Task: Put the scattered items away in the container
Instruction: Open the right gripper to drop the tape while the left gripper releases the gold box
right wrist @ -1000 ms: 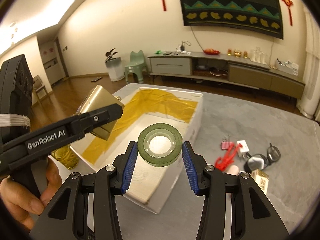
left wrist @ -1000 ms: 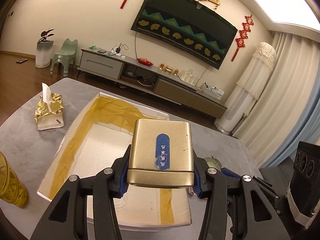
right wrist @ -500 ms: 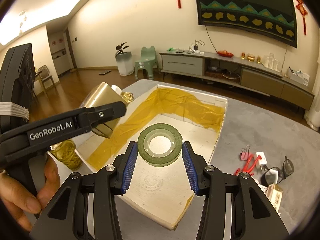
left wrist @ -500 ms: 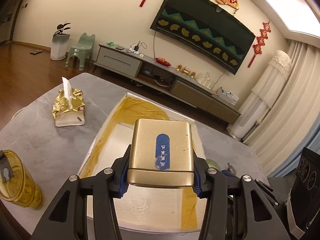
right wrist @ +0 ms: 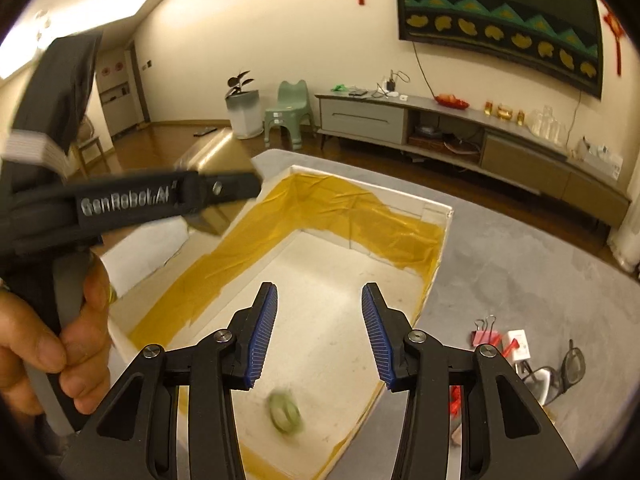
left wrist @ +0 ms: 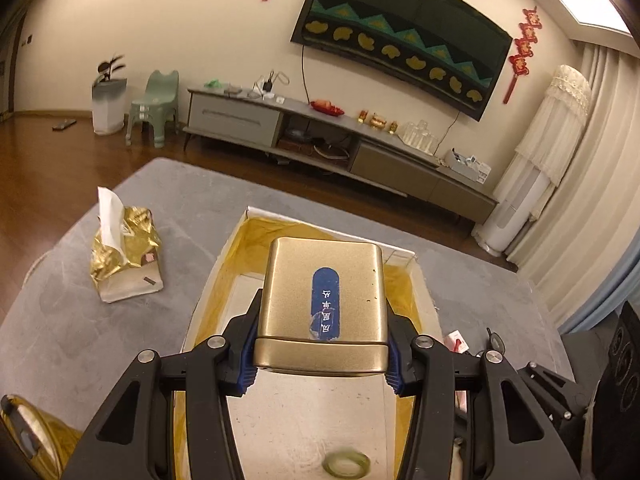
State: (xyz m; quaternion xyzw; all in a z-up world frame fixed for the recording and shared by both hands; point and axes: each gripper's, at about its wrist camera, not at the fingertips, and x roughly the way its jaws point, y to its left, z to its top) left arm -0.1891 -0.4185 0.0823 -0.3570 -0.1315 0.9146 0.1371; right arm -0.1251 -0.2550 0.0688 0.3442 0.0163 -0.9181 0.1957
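My left gripper (left wrist: pixel 320 360) is shut on a gold tin (left wrist: pixel 322 304) with a blue label, held above the white box (left wrist: pixel 224 264) lined with yellow tape. My right gripper (right wrist: pixel 318 336) is open with nothing between its fingers, hovering over the same box (right wrist: pixel 436 264). The green tape roll (right wrist: pixel 284 412) lies blurred on the box floor below it, and shows as a pale ring (left wrist: pixel 346 465) in the left wrist view. In the right wrist view the left gripper's body (right wrist: pixel 132 204) crosses the left side, held by a hand (right wrist: pixel 60 344).
A gold tissue pack (left wrist: pixel 124 252) lies on the grey table left of the box, and a yellow jar (left wrist: pixel 28 440) at the near left. Right of the box lie a pink binder clip (right wrist: pixel 486 330), a white card (right wrist: pixel 518 342), red pieces and glasses (right wrist: pixel 560 372).
My right gripper opened and let go of the green tape roll, which dropped onto the box floor. The left gripper carried the tin further over the box.
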